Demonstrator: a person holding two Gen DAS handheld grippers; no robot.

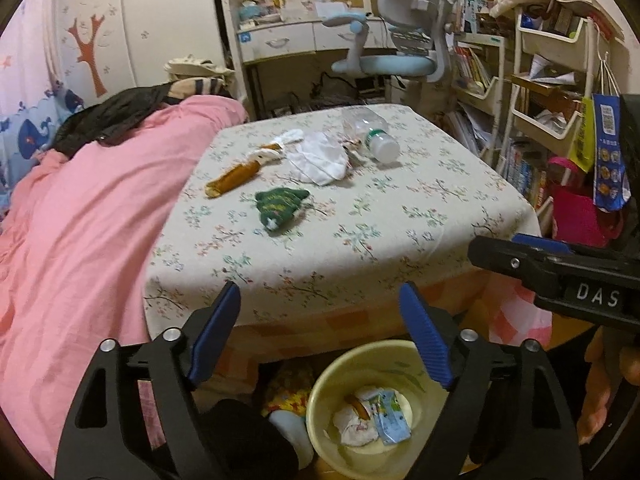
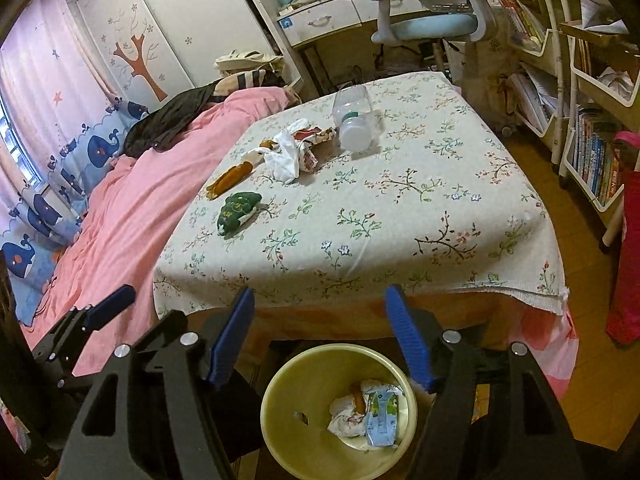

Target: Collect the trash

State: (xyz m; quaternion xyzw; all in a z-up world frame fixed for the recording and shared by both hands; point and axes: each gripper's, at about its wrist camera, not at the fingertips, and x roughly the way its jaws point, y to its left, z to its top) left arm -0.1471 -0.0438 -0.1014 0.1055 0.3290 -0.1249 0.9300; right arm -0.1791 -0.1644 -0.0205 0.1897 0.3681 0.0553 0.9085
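Yellow bin [image 2: 280,392], rim cut off, wrappers [image 2: 360,420] unreadable

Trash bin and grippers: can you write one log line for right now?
left gripper: open, empty | right gripper: open, empty | bin: wrappers inside | table: bottle, tissue left

Dim warm indoor light, soft shadows, slight blur, strong fisheye bending, dark vignetted corners
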